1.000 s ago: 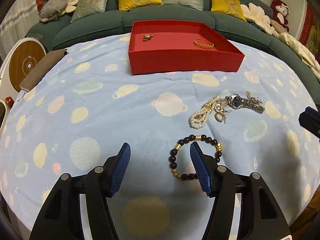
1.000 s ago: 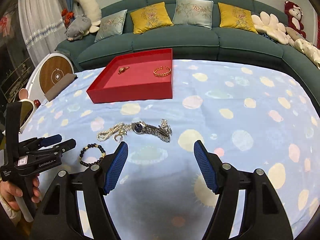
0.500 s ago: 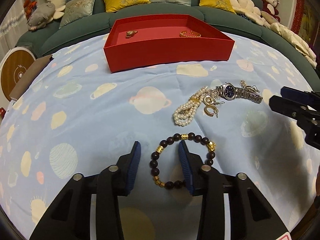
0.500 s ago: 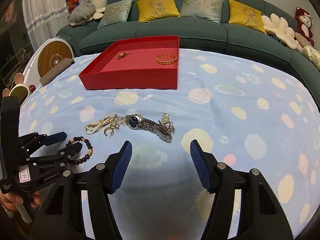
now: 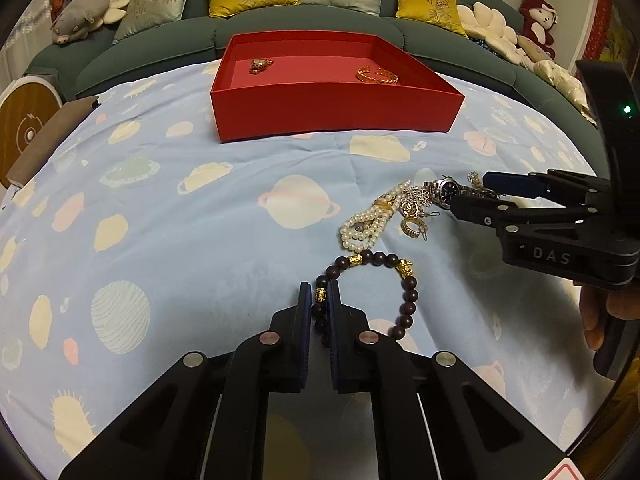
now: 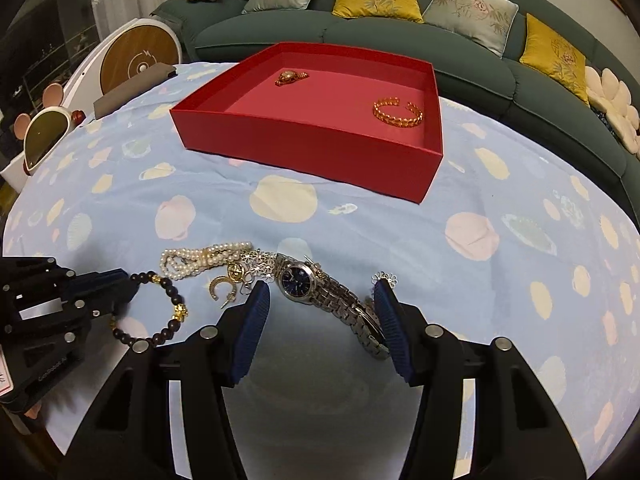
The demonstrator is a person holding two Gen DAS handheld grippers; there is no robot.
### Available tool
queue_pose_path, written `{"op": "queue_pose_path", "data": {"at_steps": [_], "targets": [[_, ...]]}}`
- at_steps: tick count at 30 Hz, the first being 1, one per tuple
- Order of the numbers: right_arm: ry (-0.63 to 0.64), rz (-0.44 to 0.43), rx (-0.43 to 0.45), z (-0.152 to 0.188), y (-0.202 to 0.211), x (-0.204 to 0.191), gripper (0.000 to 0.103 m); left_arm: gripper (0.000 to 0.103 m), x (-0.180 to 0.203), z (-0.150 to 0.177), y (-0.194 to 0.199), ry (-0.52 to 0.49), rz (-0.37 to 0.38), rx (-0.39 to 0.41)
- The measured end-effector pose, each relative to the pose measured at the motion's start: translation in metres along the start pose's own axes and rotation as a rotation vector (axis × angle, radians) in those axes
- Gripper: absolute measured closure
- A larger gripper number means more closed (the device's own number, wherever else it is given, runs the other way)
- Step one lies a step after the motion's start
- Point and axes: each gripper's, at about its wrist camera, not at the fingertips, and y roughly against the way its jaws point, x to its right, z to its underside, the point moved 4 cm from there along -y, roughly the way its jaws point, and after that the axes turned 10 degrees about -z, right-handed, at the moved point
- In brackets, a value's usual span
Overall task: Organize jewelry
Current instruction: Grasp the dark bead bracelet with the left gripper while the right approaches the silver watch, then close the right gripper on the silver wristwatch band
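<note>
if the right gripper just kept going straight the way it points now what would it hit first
Most likely the silver watch: it lies between the closing pads of the right gripper, untouched as far as I can tell. Its band runs close by the right-hand pad, then the blue cloth.

The right gripper [image 6: 320,312] hung over the blue tablecloth [image 6: 400,236], its jaws closing around the silver watch [image 6: 320,286] but not yet pressing it. Just left lay a pearl strand [image 6: 200,260] and gold earrings [image 6: 222,288]. The left gripper [image 6: 120,284] pinched the dark bead bracelet [image 6: 172,304]. Beyond, the red tray [image 6: 304,140] held a gold bangle [image 6: 398,112] and a small gold watch [image 6: 291,77].
</note>
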Motion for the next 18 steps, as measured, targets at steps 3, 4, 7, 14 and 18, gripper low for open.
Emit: {"op": "queue_pose_path", "data": {"at_steps": [3, 4, 7, 14, 18], "targets": [[0.007, -0.004, -0.003, 0.002, -0.002, 0.002, 0.051, 0.098, -0.001, -0.001, 0.004, 0.012, 0.021, 0.001], [0.012, -0.008, -0.006, 0.002, -0.001, 0.0, 0.055, 0.098, -0.001, -0.001, 0.005, 0.014, 0.027, 0.001], [0.01, -0.048, -0.034, 0.006, -0.001, -0.005, 0.081, 0.098, -0.002, -0.002, 0.009, 0.022, 0.039, 0.004], [0.022, -0.115, -0.077, 0.019, 0.01, -0.025, 0.09, 0.098, -0.004, -0.003, 0.013, 0.036, 0.046, 0.013], [-0.024, -0.137, -0.059, 0.019, 0.016, -0.022, 0.087, 0.098, -0.003, -0.003, 0.012, 0.037, 0.042, 0.011]]}}
